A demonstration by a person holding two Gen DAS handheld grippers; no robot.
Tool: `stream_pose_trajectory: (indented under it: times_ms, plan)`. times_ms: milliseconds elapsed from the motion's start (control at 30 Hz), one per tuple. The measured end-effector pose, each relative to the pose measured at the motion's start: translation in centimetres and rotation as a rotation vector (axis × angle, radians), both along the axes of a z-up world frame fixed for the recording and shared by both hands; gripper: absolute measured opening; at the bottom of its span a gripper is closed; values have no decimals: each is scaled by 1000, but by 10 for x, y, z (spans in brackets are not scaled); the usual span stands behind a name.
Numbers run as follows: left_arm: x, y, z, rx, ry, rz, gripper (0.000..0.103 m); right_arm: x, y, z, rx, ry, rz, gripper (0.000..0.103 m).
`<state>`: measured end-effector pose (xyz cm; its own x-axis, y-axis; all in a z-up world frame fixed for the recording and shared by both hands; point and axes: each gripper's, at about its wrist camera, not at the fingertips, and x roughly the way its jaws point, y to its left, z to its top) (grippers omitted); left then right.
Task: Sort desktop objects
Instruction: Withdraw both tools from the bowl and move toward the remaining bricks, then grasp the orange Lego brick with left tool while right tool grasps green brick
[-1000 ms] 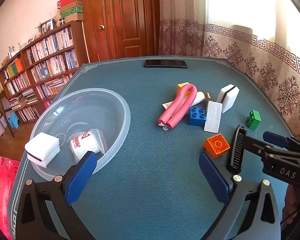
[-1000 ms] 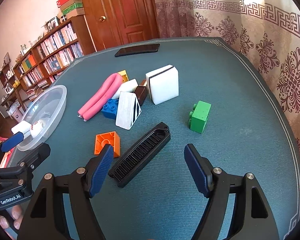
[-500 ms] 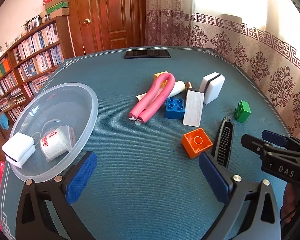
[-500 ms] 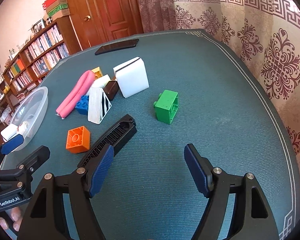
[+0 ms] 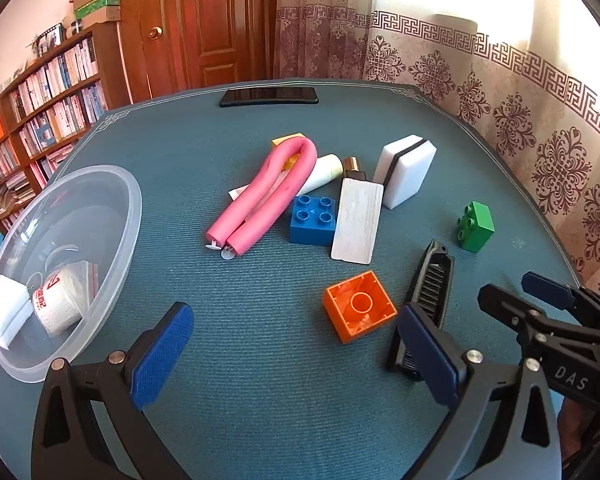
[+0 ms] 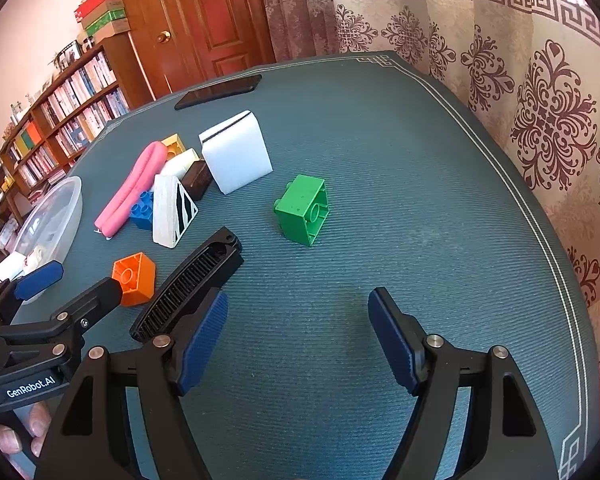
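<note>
Loose objects lie on the blue table mat: a pink foam tube (image 5: 266, 196), a blue brick (image 5: 313, 225), an orange brick (image 5: 358, 306), a green brick (image 6: 303, 210), a black comb (image 6: 190, 282), a white sponge block (image 6: 236, 152) and a white wedge (image 5: 358, 220). My left gripper (image 5: 296, 356) is open just short of the orange brick, holding nothing. My right gripper (image 6: 298, 338) is open and empty, the green brick ahead of it and the comb beside its left finger. A clear bowl (image 5: 112, 236) at the left holds a paper roll (image 5: 58, 306) and a white sponge (image 5: 2, 312).
A black phone (image 5: 269, 97) lies at the table's far edge. Patterned curtains hang along the right side; a bookshelf and a wooden door stand behind. A yellow brick (image 6: 173, 145) and a brown block (image 6: 198, 178) sit within the pile. A hand (image 6: 18, 430) grips the left tool.
Both grippers have swung to the right and moved forward; the bowl has slid toward the left edge of the left view and the green brick now lies ahead of the right gripper. Nothing was grasped.
</note>
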<state>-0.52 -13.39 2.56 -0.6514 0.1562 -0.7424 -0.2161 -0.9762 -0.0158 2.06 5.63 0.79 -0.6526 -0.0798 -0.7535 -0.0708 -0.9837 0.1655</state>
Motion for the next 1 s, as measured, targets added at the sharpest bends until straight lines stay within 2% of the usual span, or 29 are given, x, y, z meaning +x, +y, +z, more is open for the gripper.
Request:
stream_pose_trajectory:
  times_ms: [767,900,1000]
  plan:
    - [-17,10,-16,-32,-13,-18,102,-11,3,-4,-15,-6,-10,76]
    - [-19,9,-18,-17,-22,-35,96,-14,3,-4,-19,-5,-9,76]
    - [-19,10,-19,-10,-31,-48,85,-17,4,-3,-24,-4,-16,76]
